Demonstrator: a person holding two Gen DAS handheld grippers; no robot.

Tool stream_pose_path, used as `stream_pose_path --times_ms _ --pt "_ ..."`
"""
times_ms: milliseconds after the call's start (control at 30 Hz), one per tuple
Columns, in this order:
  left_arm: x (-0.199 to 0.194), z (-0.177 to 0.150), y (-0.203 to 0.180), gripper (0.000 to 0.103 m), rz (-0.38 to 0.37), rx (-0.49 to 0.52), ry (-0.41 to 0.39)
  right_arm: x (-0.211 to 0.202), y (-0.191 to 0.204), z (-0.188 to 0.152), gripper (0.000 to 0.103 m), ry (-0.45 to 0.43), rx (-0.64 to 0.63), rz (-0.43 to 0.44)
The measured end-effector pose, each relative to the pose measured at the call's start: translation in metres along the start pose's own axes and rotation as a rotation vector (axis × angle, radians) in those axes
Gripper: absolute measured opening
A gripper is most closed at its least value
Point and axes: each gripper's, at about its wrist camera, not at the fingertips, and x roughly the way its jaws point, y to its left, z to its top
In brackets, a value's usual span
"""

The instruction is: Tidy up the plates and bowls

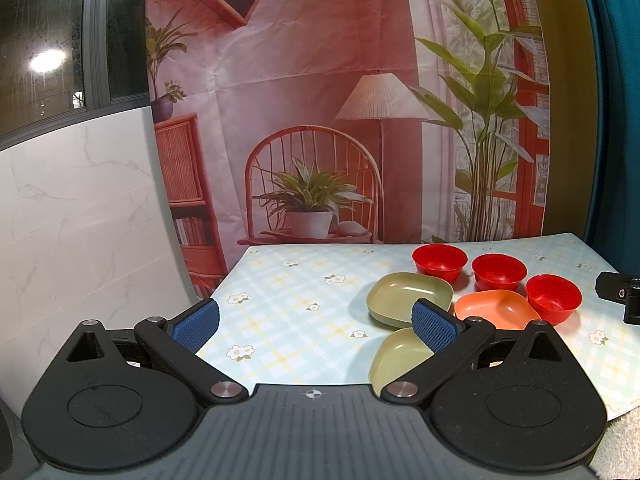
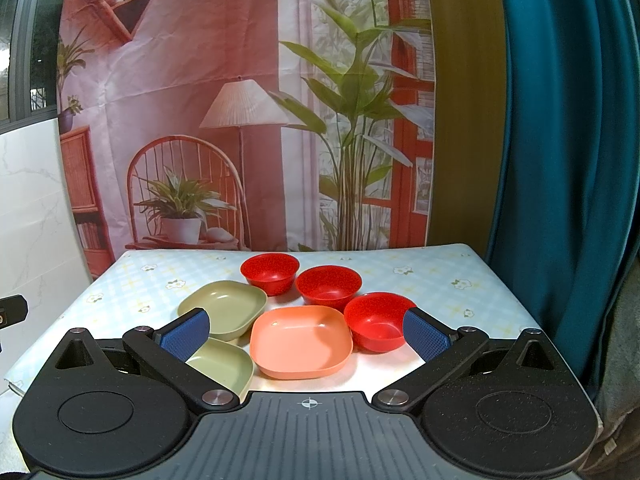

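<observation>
Left gripper (image 1: 316, 322): jaws wide apart, holding nothing, above the surface (image 1: 296, 304).
Right gripper (image 2: 306, 332): jaws wide apart, empty, over the dishes.
Orange plate (image 2: 302, 340): between the right jaws, beside the near red bowl (image 2: 378, 322).
Green plates (image 2: 226, 308): two, left of the orange one, the nearer (image 2: 224, 366) partly hidden.
Red bowls (image 2: 270, 272): three in a curved row behind the plates.
</observation>
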Motion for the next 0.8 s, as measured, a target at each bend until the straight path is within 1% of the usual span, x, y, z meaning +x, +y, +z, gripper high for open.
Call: stream_pose_path --times_ms 467,567,667,733,800 --pt "0.001 0.0 -0.001 0.103 -0.007 -0.003 0.01 0.0 0.0 0.0 0.103 0.001 0.002 0.003" --pt "0.006 0.003 0.002 0.103 -0.023 -0.001 0.03 0.001 -0.002 0.001 0.103 0.005 0.015 0.018" --pt "0.02 0.011 0.011 0.103 -0.068 -0.001 0.054 0.003 -0.009 0.005 0.103 -0.004 0.04 0.041" --pt "0.029 0.015 0.013 0.103 -0.057 0.01 0.047 0.007 -0.017 0.009 0.103 -0.041 0.063 0.062" --pt "0.04 0.018 0.013 0.103 -0.046 0.034 0.048 0.015 -0.024 0.015 0.103 -0.06 0.065 0.106"
